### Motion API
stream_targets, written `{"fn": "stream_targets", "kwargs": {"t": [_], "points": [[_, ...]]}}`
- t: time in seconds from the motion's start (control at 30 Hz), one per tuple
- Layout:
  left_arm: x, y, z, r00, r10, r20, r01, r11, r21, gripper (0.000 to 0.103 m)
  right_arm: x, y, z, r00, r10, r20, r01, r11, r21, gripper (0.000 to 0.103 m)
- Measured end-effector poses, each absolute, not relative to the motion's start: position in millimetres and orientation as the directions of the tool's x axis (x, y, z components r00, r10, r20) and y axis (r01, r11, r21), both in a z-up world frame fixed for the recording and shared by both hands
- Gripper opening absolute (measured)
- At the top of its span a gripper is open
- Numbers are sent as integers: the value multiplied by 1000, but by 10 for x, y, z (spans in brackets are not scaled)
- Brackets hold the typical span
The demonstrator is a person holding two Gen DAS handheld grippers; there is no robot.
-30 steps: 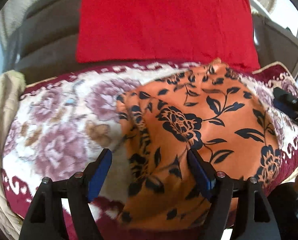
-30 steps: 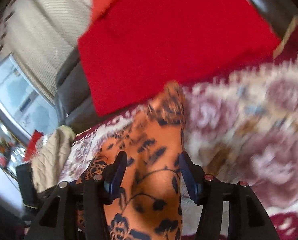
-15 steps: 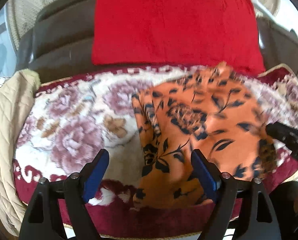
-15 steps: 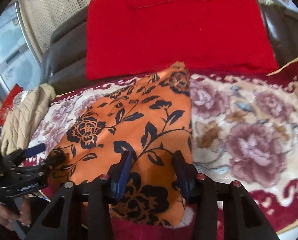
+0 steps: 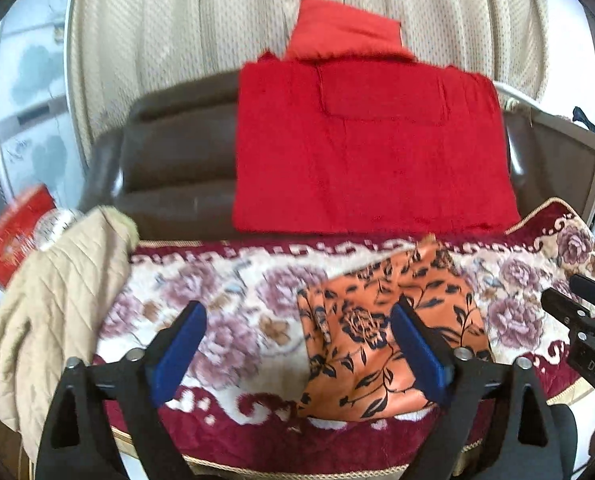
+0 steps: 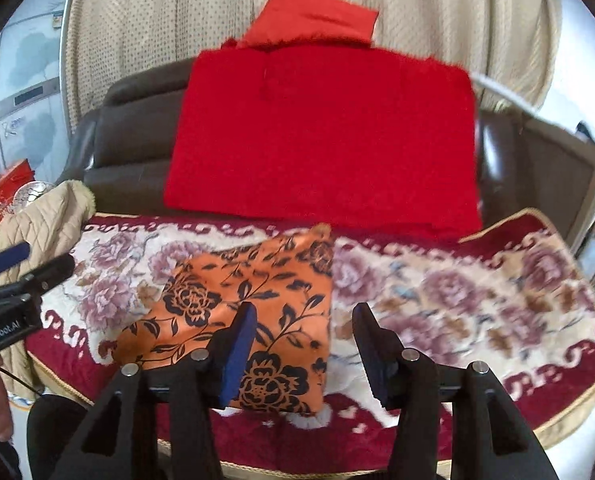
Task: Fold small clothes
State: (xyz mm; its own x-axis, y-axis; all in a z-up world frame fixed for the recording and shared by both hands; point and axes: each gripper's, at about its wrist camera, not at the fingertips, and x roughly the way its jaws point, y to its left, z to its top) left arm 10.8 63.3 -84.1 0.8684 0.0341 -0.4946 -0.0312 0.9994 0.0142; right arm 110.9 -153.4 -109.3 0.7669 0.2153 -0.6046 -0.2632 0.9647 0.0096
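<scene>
From the left wrist, the left claw (image 5: 297,354) is opening, empty, the folded orange cloth (image 5: 381,344) below its right finger; from the right wrist, the right claw (image 6: 303,346) opens empty above that cloth's right edge, so a slack fold may spring loose.

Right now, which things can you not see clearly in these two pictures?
- Orange floral cloth: its inner layers are hidden by its own top layer, both views.
- Red box: print blurred, cut by the left wrist view's edge.
- Cream quilted garment: partly hidden behind the left tool, right wrist view.
</scene>
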Motion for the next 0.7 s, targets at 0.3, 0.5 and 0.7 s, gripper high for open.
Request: {"fn": "stream_targets", "kwargs": {"t": [0.3,0.5,0.7], "points": [[-289,595,-466,912,99,-399,-79,995,68,98,760,-1588,-705,816,191,-545,-237,971,-14,55],[-543,579,-287,931,95,-353,-75,995,71,98,530,-1646,-500,838,182,-515,-213,977,-2,56],[-815,565,-92,953,93,-289,-76,995,70,98,301,-1685,-336,856,167,-490,-195,981,-6,57]]}}
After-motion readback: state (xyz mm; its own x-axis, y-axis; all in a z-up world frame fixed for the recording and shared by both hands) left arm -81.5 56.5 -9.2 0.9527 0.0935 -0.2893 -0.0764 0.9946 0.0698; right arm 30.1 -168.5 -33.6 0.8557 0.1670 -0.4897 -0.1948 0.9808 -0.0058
